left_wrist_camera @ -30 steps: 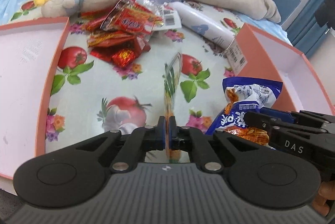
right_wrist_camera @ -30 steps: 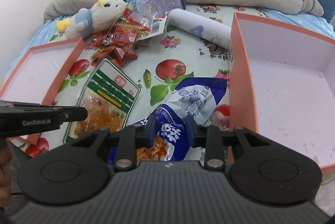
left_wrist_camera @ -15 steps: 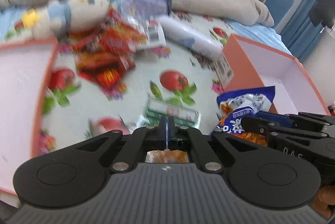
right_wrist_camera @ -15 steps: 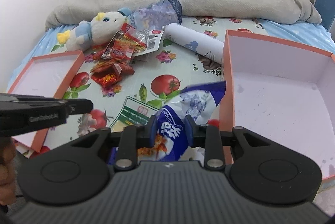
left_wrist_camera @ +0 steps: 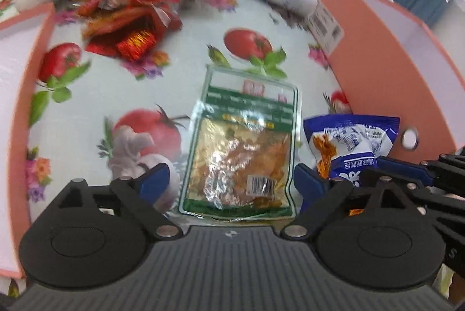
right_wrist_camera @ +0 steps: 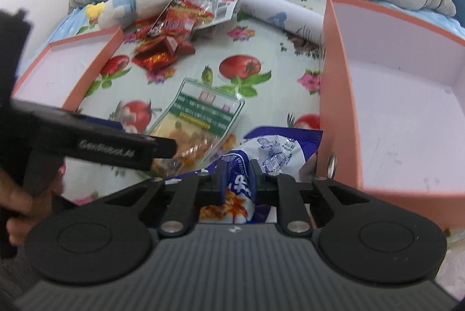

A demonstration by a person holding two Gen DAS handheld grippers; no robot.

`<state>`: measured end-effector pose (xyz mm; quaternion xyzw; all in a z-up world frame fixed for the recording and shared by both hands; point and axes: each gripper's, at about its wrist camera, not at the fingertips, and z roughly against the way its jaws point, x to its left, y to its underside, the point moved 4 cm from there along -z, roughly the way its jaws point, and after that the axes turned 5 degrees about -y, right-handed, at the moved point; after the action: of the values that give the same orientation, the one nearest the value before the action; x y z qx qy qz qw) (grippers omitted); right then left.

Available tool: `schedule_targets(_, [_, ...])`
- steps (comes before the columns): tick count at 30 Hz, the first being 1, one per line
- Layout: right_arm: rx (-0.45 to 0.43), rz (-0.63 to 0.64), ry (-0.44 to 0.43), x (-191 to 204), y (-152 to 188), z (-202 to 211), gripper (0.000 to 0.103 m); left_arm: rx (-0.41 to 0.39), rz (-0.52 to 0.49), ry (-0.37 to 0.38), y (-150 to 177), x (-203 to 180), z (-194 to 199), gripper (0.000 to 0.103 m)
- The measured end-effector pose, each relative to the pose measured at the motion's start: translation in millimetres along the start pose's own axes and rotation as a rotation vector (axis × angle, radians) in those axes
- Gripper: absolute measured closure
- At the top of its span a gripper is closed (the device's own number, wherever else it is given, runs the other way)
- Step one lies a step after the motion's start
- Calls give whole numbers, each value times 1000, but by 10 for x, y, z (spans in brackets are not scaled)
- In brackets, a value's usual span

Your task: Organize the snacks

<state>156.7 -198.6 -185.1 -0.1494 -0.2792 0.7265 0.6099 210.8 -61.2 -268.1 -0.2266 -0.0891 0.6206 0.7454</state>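
Two claws: one per hand, over a fruit-print bedsheet (left_wrist_camera: pixel 186 72).
Left tray (right_wrist_camera: pixel 96 64): orange-walled, left of both claws.
Left claw (left_wrist_camera: pixel 229 180): jaws opening, spread wide; pads touch nothing.
Green-edged snack pouch (left_wrist_camera: pixel 241 148): flat on the sheet, between the left claw's fingers, free of them.
Right claw (right_wrist_camera: pixel 237 180): jaws closing, narrow, pinching the blue snack bag (right_wrist_camera: pixel 276 148).
Right tray (right_wrist_camera: pixel 407 96): just right of that bag.
Red snack packets (right_wrist_camera: pixel 162 49): heaped beyond both claws.
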Motion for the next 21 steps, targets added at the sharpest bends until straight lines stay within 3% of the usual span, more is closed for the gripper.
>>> schedule_targets(5, [12,-18,9,-32,157,-63,88,19,-52,7,63,-36,-170,6])
schedule_targets(9, [11,-37,19,-51,218,-117,88,-8,-84,39,77,-86,-187,7])
schedule_targets(12, [4,-30,26,-36,213,-131,88,-17,-129,22,90,-169,-210,8])
schedule_targets(21, [8,-18,23,-48,199,-180,88,-39,-217,-28,139,-338,-190,26])
